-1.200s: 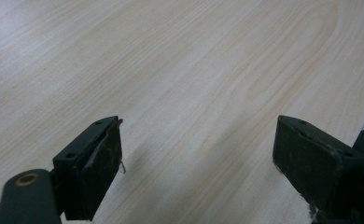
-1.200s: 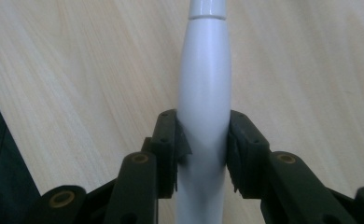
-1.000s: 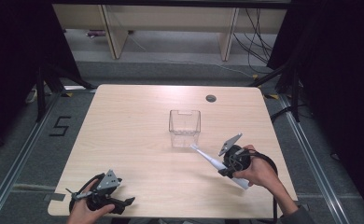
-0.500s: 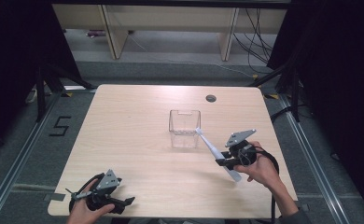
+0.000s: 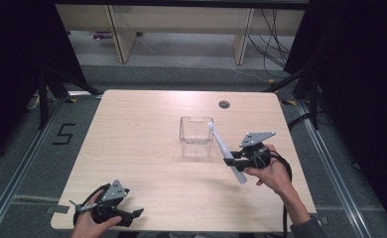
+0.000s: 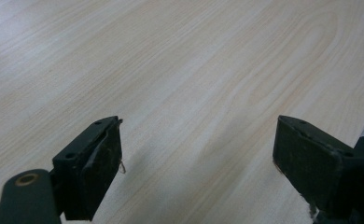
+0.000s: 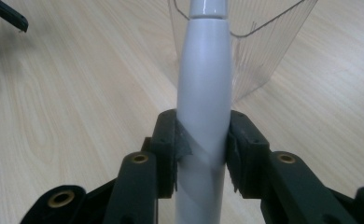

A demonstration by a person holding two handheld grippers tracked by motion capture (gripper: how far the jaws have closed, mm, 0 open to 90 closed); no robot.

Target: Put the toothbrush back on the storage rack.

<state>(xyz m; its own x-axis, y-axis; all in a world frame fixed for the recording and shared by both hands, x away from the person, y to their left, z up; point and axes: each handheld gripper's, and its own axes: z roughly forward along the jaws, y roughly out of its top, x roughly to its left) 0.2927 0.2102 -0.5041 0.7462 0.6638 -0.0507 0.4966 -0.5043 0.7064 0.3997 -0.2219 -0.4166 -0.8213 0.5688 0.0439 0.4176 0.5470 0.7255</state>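
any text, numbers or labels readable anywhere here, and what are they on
"5": a dark numeral marked on the grey floor, left of the table.
No print can be made out on the white electric toothbrush, on the clear plastic container, or on either gripper.

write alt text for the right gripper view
The right gripper clamps a white electric toothbrush handle that points toward a clear plastic container on a light wooden table.
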